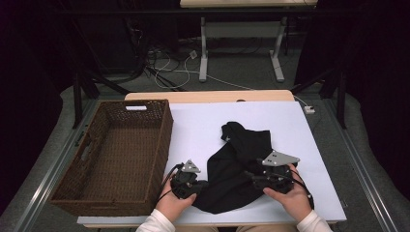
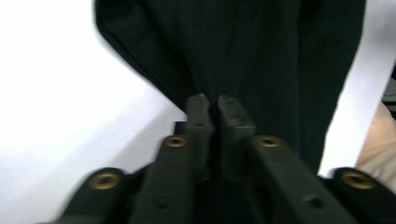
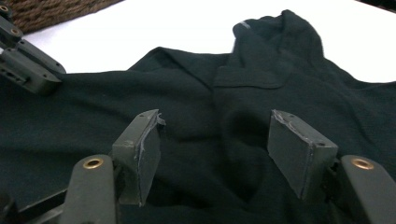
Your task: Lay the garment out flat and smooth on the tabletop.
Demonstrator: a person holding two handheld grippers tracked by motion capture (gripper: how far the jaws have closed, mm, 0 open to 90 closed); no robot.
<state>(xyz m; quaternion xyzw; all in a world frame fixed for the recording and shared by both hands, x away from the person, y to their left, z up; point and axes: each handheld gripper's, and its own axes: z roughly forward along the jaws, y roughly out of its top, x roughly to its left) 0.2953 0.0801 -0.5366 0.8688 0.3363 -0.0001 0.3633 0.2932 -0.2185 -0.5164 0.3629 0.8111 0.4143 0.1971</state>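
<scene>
On the left side of the white tabletop point(image 1: 300, 145) sits a big brown woven basket point(image 1: 116, 154). It has a handle hole in its near-left wall and another in its far wall. It stands just beside the black cloth but does not touch it.

Next comes the left tongs point(image 1: 196, 186), held in the person's left hand point(image 1: 169, 205) near the front edge of the tabletop. The left tongs point toward the middle. Their jaws are pressed together, and they pinch the left edge of the black cloth point(image 1: 237, 169). In the left gripper view the two fingertips point(image 2: 198, 109) sit tight side by side, with the cloth point(image 2: 252, 60) bunching up into soft folds right where they bite it. White tabletop point(image 2: 56, 93) shows beside the cloth.

The black cloth lies in the middle of the tabletop, toward the front. It is crumpled, with one end reaching up toward the far side and the wide part down near the hands.

On the right are the right tongs point(image 1: 251, 176), held in the right hand point(image 1: 290, 195). A grey three-cornered plate point(image 1: 279, 158) sits on top of them. They hang over the right part of the cloth. In the right gripper view their jaws are spread apart, with the cloth point(image 3: 210, 121) lying under the gap and neither pad point(image 3: 294, 149) pressing on it. Far off in that view you can see the left tongs point(image 3: 28, 70) on the cloth's edge, and a bit of the basket point(image 3: 46, 11) behind
</scene>
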